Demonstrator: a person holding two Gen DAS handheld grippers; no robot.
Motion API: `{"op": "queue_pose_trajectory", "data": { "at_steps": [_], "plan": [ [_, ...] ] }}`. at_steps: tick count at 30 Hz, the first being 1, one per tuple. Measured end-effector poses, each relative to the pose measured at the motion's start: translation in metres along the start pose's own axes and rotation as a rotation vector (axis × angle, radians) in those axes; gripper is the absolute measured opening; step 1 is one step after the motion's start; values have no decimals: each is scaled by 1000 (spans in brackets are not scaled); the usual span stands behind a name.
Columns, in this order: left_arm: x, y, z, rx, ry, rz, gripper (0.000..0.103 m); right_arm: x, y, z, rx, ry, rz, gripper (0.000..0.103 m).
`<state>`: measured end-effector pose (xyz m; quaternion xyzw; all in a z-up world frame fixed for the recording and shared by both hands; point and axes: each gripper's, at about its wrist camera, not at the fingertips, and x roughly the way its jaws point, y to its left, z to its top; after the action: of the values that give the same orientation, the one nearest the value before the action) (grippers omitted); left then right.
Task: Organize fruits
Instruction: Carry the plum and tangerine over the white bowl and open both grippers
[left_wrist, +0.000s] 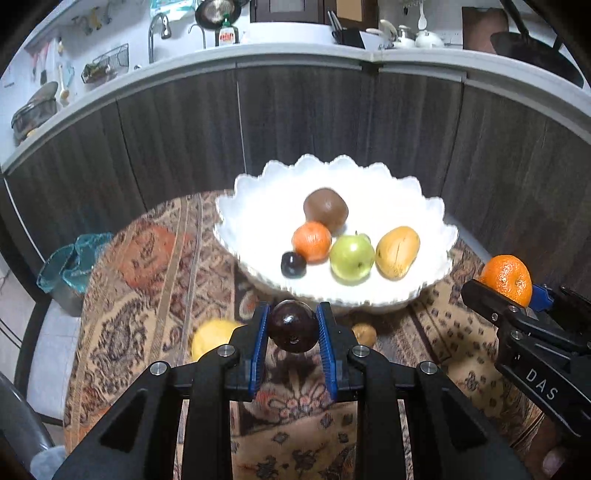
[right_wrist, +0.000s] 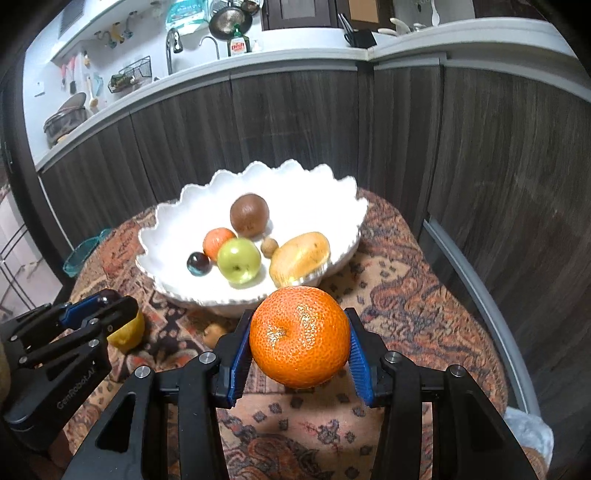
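1. One white scalloped bowl sits on the patterned tablecloth, at 12 o'clock from both grippers, near but apart from them.
2. In the bowl there are six fruits: one brown round fruit, one yellow mango, one green apple, one orange, one dark plum, and one small tan fruit that shows only in the right wrist view, between the apple and the mango.
3. Two gripped fruits, both held clear of the cloth: the right gripper is clamped on a tangerine, blue pads pressed to both its sides; the left gripper is clamped on a dark purple plum.
4. Two fruits lie loose on the cloth: a yellow lemon at 9 o'clock from the left gripper, half hidden behind its finger, and a small brown fruit at 3 o'clock, blurred and too small to name.
5. The left wrist view is motion-blurred; in the right wrist view the held plum is almost wholly hidden by the left gripper's fingers.
6. A teal glass dish is at the cloth's 9 o'clock edge.
7. Behind stand dark wood-grain cabinet fronts under a pale counter with a faucet and a green dish-soap bottle.
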<state>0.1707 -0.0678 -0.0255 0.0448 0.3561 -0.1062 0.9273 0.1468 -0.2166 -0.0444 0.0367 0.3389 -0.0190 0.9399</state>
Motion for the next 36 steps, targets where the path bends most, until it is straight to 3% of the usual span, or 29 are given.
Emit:
{"op": "queue_pose_trajectory", "data": {
  "at_steps": [13,26,36],
  "plan": [
    [17,11,55,-4,-68,16,26,22,-1,57,-16,-62,-35,47],
    [60,17,86,1,-52,33,26,70,-5,95,-19,-52,-49,47],
    [92,17,89,7,-9,43,26,101,-12,102,-12,-27,-48,47]
  ]
}}
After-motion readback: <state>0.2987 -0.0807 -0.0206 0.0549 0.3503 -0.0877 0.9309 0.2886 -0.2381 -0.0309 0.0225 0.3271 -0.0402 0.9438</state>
